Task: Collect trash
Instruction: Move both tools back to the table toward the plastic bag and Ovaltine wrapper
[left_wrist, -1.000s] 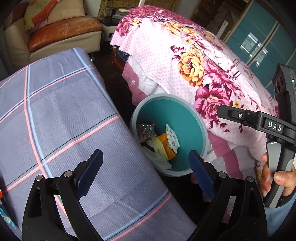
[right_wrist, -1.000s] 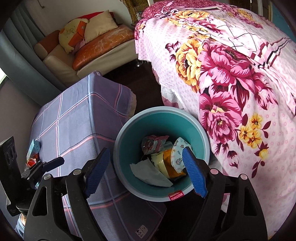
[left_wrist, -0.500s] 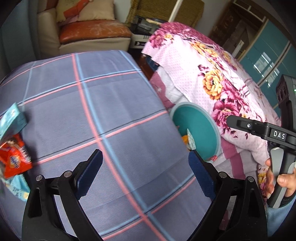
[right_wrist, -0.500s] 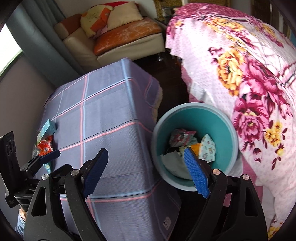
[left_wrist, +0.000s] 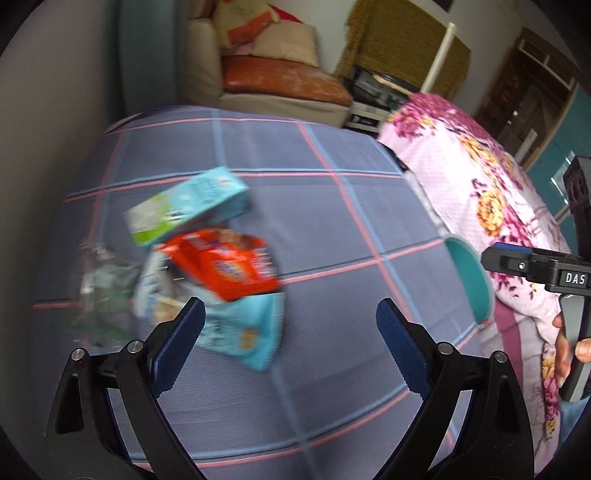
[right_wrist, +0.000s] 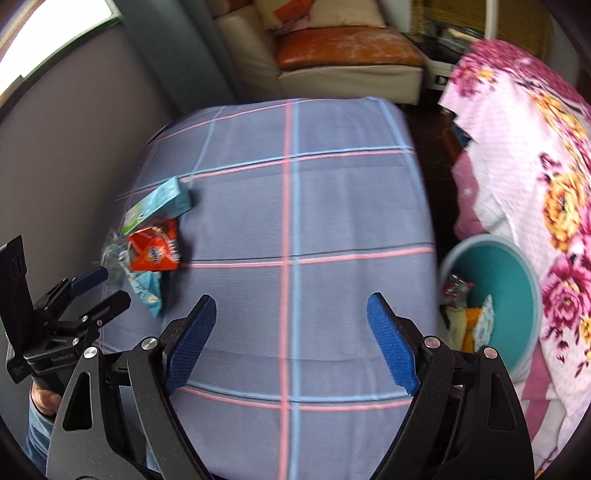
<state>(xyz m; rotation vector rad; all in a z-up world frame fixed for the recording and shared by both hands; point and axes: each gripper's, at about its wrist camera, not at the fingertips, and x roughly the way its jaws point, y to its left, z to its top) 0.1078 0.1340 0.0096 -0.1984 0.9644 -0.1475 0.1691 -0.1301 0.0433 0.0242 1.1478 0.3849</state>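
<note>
Plaid cloth (right_wrist: 332, 221) covers the table, with the teal bin (right_wrist: 517, 266) beside its right edge, wrappers inside. Trash lies piled at the table's left: blue box (left_wrist: 195, 199), orange packet (left_wrist: 225, 266). Both grippers, left (left_wrist: 288, 347) and right (right_wrist: 291, 343), gape wide, holding nothing.

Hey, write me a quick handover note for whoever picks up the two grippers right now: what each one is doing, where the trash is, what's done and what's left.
Left gripper: open, empty, pointed at the trash pile.
Right gripper: open, empty, above the checked cloth.
On the cloth's left side, in one heap: light blue carton on top, orange wrapper, clear crumpled plastic, light blue packet.
Teal bin stands on the floor between cloth-covered table and floral bed; it already holds several wrappers.
Left: move the four heaped pieces into the bin. The left gripper is nearest.
</note>
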